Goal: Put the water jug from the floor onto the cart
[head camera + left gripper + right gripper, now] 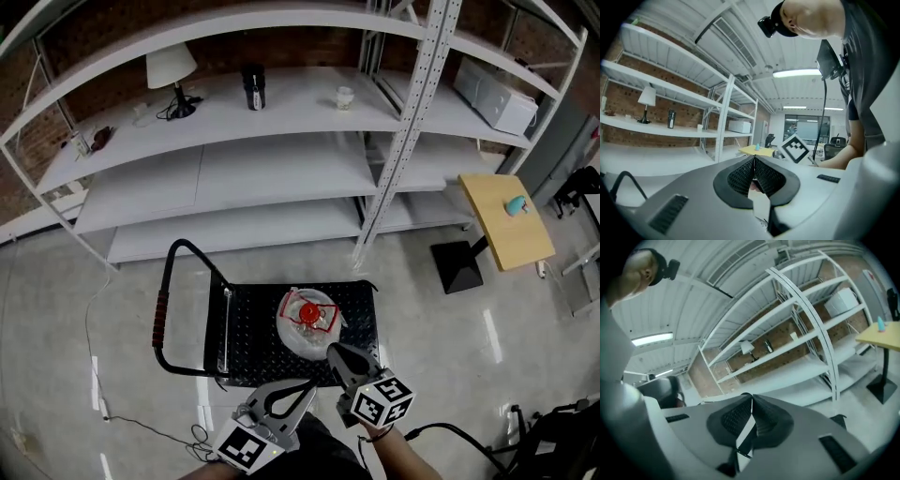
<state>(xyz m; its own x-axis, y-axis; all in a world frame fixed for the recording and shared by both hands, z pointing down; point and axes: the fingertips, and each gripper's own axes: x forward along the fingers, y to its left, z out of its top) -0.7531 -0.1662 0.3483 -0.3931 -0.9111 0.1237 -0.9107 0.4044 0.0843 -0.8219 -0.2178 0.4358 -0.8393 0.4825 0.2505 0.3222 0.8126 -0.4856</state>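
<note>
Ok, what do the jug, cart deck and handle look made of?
Water jug: translucent, glossy plastic, going by its shiny whitish wall; red cap. Cart deck: black, matte, dotted texture, probably rubber mat or moulded plastic. Handle: thin black tube, likely painted metal, with a red grip sleeve.

Lamp (172,67) on white shelving (281,169); wooden side table (504,230)

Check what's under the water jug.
The water jug sits on the cart's black deck. The patch directly beneath is hidden by the jug; the right gripper covers its near edge.
</note>
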